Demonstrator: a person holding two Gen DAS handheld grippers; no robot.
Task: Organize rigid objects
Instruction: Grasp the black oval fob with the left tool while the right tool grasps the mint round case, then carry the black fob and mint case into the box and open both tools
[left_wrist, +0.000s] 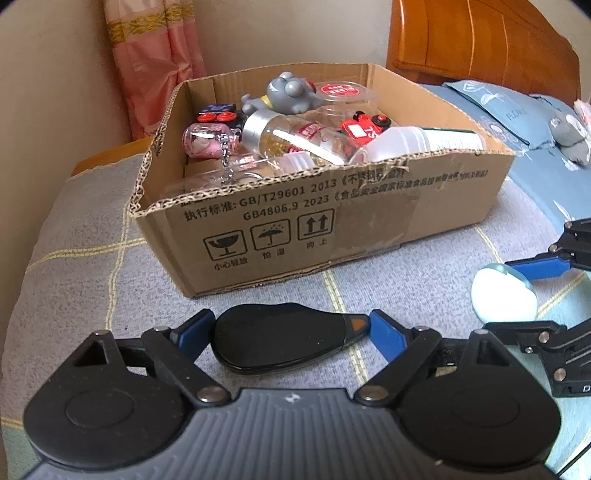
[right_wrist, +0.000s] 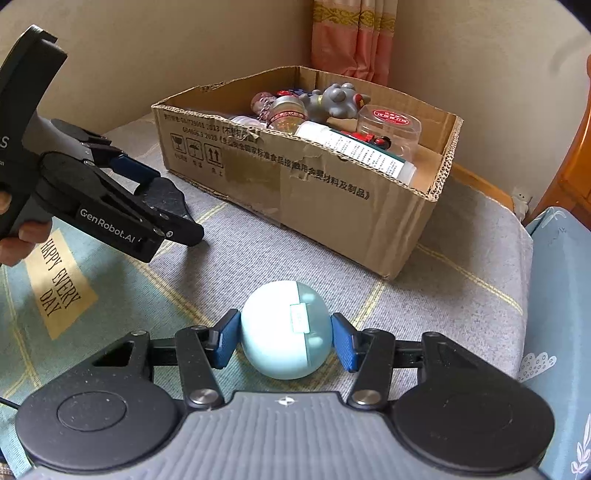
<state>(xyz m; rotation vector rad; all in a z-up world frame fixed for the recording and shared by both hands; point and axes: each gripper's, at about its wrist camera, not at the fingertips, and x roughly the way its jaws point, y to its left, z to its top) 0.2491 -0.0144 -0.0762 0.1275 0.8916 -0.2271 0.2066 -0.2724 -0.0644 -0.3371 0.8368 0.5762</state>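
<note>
Box (left_wrist: 295, 225) rim near both grippers

A bed (left_wrist: 92, 258) with a grey checked cover carries a cardboard box (left_wrist: 369, 221) at twelve o'clock, a black case (left_wrist: 280, 343) nearer, and a pale round case (right_wrist: 284, 332) at three o'clock of the black one.

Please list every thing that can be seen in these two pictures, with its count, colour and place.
cardboard box: one, brown, on the grey checked cover, holding many small things
grey toy: one, grey, at the back of the box
white bottle: one, white with a green band, lying in the box
black case: one, black, on the cover between the left fingers
egg-shaped case: one, pale blue and white, on the cover between the right fingers
curtain: one, pink, behind the box
left gripper: one, black, blue pads, around the black case
right gripper: one, black, blue pads, closed on the egg-shaped case
</note>
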